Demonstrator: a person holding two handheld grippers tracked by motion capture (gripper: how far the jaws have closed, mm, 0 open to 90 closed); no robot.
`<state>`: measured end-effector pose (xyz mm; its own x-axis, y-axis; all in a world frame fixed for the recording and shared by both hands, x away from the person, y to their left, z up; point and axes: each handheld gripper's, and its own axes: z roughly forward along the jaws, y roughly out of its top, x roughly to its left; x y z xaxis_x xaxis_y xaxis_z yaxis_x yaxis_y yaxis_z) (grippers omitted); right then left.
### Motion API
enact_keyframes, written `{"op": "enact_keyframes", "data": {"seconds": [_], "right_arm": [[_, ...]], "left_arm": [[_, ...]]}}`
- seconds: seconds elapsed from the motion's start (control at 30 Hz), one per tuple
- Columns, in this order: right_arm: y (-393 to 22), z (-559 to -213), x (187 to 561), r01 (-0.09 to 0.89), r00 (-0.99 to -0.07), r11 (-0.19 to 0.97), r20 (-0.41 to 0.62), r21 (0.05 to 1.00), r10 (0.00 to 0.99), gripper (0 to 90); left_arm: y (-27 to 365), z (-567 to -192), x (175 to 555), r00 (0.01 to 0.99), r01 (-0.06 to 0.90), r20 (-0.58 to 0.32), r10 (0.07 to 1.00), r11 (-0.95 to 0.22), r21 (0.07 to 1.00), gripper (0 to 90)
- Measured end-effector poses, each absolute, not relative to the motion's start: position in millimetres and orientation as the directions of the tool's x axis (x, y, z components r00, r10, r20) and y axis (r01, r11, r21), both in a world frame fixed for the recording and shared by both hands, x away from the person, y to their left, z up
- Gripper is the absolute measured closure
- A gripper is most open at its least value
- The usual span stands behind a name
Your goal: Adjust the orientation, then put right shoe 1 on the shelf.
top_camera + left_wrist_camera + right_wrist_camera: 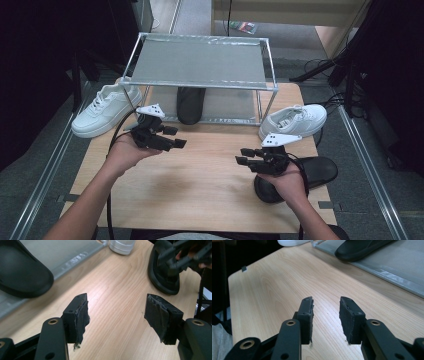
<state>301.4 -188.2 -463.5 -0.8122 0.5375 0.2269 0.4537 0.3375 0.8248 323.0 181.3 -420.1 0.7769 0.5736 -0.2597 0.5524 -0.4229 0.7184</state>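
Observation:
A metal two-shelf rack (200,62) stands at the back of the wooden table (200,190). One black slipper (191,104) (20,270) (359,248) lies on its lower shelf. A second black slipper (322,170) (162,277) lies on the table at the right, partly under the right hand. My left gripper (177,139) (116,315) hovers over the table in front of the rack, jaws wide open and empty. Farther right, my right gripper (242,156) (326,315) points left across the table, jaws apart with nothing between them.
A white sneaker (105,110) sits beside the rack's left end, half off the table edge. Another white sneaker (295,120) rests at the rack's right end. Bare wood lies between the two grippers. Dark floor and cables surround the table.

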Motion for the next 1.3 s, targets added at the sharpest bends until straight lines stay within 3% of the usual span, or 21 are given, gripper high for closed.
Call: {"op": "enact_keyframes", "data": {"seconds": [0.37, 0.47, 0.57, 1.3], "right_arm": [[-206, -462, 296, 0.440, -0.799, 0.343, 0.187, 0.830, 0.572, 74.3], [-221, -462, 291, 0.462, -0.772, 0.330, 0.191, 0.823, 0.606, 85.9], [-234, -463, 288, 0.479, -0.762, 0.327, 0.200, 0.815, 0.616, 90.0], [-313, -482, 265, 0.570, -0.683, 0.365, 0.177, 0.736, 0.709, 90.0]], "left_arm": [[172, -433, 313, 0.788, 0.536, -0.246, 0.565, -0.433, 0.724, 36.0], [171, -439, 314, 0.787, 0.540, -0.249, 0.564, -0.435, 0.721, 36.1], [169, -443, 316, 0.790, 0.536, -0.241, 0.563, -0.445, 0.717, 36.2], [153, -446, 325, 0.826, 0.490, -0.218, 0.519, -0.474, 0.732, 36.5]]}}
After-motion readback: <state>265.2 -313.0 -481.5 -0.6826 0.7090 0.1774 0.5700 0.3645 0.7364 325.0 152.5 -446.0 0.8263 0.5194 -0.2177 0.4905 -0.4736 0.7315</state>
